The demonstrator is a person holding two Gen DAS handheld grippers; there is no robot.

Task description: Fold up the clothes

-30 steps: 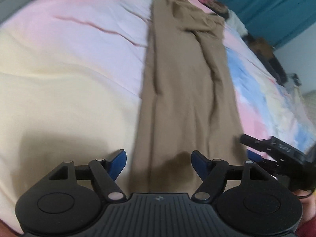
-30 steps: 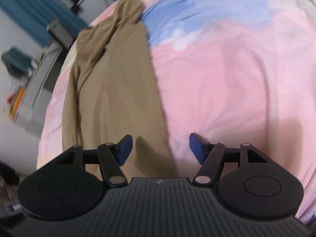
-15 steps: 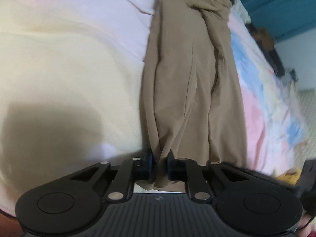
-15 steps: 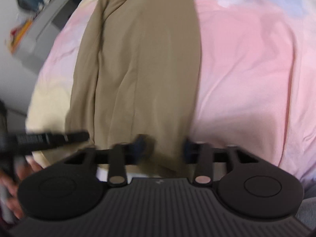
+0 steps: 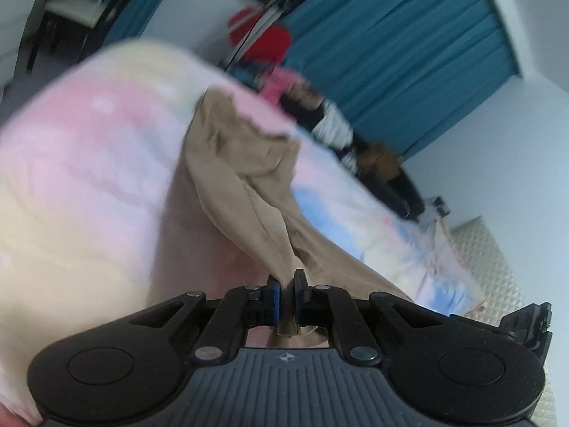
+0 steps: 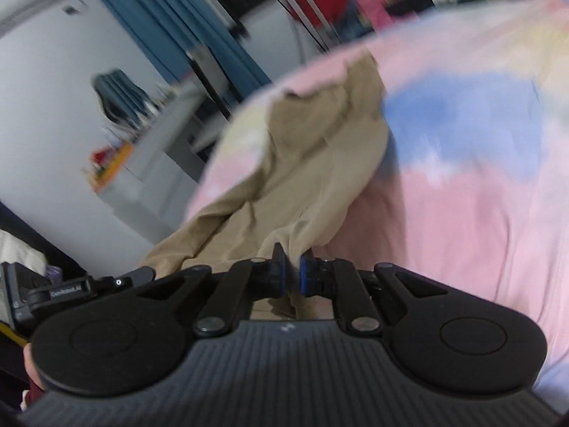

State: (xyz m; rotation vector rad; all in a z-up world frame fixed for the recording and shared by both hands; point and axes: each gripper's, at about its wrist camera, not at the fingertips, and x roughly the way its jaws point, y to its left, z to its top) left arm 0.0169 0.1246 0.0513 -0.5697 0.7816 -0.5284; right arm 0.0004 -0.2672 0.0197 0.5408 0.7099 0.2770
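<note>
The tan trousers (image 5: 245, 181) are stretched over the pastel bedsheet (image 5: 89, 163), their near end raised off it. One corner is clamped in the left gripper (image 5: 287, 297), whose jaws are pressed shut on fabric. The right gripper (image 6: 292, 277) is still closing on the other corner, cloth pinched between its jaws.

Pastel bedsheet (image 5: 89, 163), teal curtains (image 5: 409, 46).

Black tongs (image 5: 285, 293) with blue pads (image 6: 304, 277), silver pivot screws and a ribbed grey housing.
</note>
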